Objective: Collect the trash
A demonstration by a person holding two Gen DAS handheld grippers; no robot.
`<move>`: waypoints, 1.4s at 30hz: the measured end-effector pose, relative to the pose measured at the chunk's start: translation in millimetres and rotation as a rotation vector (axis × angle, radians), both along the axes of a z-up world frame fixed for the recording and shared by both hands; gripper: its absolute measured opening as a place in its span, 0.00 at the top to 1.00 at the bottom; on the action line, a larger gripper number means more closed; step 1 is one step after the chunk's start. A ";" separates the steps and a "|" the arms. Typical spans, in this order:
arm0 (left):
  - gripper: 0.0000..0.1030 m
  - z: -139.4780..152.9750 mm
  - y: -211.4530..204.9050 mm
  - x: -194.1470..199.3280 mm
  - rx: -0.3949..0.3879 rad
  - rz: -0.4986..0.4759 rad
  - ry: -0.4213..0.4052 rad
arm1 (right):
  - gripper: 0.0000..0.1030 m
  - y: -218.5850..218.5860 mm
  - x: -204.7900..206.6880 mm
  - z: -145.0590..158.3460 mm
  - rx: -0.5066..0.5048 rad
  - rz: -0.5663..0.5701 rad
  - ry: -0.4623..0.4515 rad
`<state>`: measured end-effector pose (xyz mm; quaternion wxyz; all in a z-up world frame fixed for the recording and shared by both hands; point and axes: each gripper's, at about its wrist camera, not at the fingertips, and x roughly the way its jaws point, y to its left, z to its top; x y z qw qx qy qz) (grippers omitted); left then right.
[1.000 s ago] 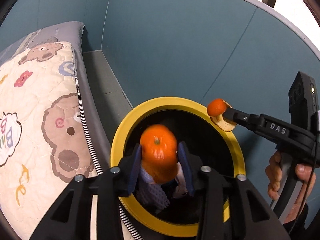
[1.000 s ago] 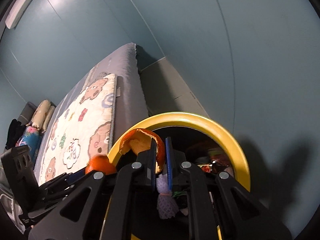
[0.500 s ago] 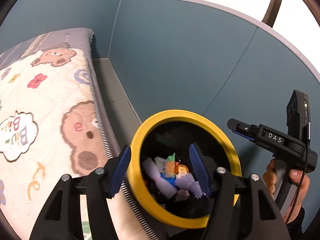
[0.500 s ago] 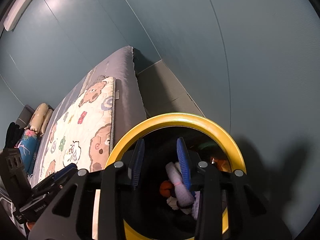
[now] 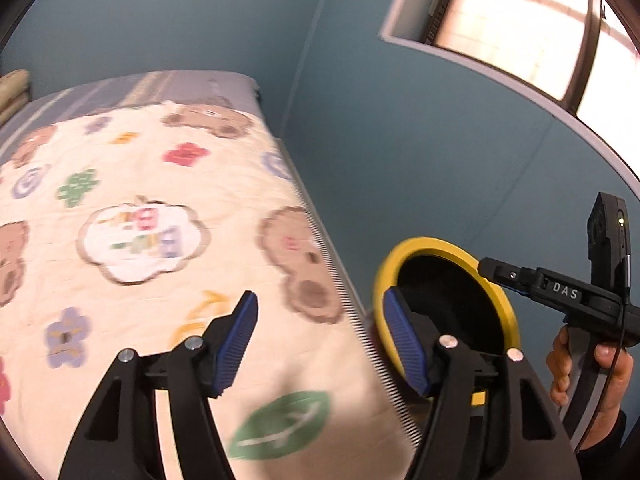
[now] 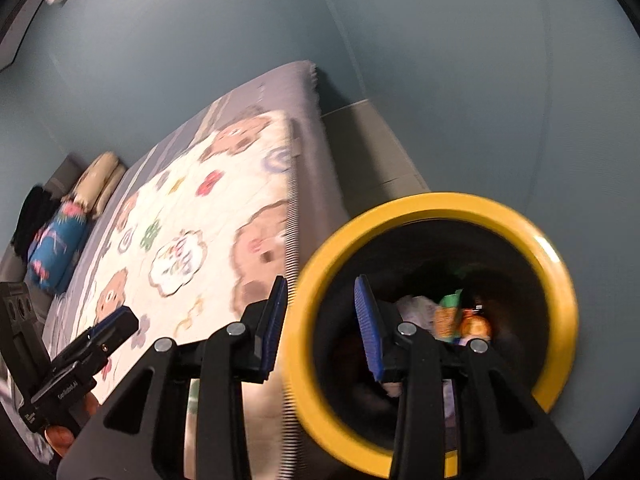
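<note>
Yellow-rimmed bin (image 6: 436, 208) upright w/ trash (image 6: 452, 312) inside.

Bedroom corner: teal-blue walls (image 5: 400, 128) meeting beside a bed (image 5: 224, 80) with grey sheet, overlaid by a cream quilt (image 5: 160, 184) printed with bears, flowers and a leaf; bright window (image 5: 532, 28) upper right; grey floor strip (image 6: 368, 152) between bed and wall; pillows (image 6: 96, 180) at the far end.
</note>
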<state>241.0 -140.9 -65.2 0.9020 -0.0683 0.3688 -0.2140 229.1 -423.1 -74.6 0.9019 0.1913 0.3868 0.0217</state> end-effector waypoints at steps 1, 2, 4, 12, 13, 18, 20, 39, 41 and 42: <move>0.38 1.3 11.6 -3.5 0.004 0.022 -0.010 | 0.67 10.8 1.4 1.7 -0.007 0.019 0.001; 0.37 2.6 22.2 -6.6 0.007 0.039 -0.018 | 0.67 24.7 2.3 4.2 -0.018 0.043 -0.001; 0.35 4.3 45.0 -14.2 0.008 0.079 -0.031 | 0.66 48.5 3.2 8.5 -0.036 0.080 -0.006; 0.21 0.9 122.0 -44.0 0.017 0.220 -0.074 | 0.31 131.9 -0.8 17.7 -0.111 0.177 -0.042; 0.20 0.1 129.9 -48.3 0.023 0.237 -0.083 | 0.26 138.7 -2.3 17.6 -0.117 0.187 -0.046; 0.12 -1.8 161.3 -70.9 0.013 0.303 -0.121 | 0.11 175.3 -17.0 17.4 -0.178 0.232 -0.072; 0.10 0.1 170.3 -79.9 0.002 0.325 -0.146 | 0.10 187.3 -26.5 17.7 -0.212 0.234 -0.087; 0.08 56.2 179.1 -170.3 0.019 0.447 -0.340 | 0.08 206.1 -103.8 52.6 -0.237 0.147 -0.318; 0.08 59.9 177.3 -176.3 0.019 0.445 -0.350 | 0.08 205.0 -109.9 55.8 -0.238 0.127 -0.343; 0.08 62.1 175.7 -179.9 0.018 0.443 -0.358 | 0.08 204.2 -112.9 57.4 -0.240 0.117 -0.355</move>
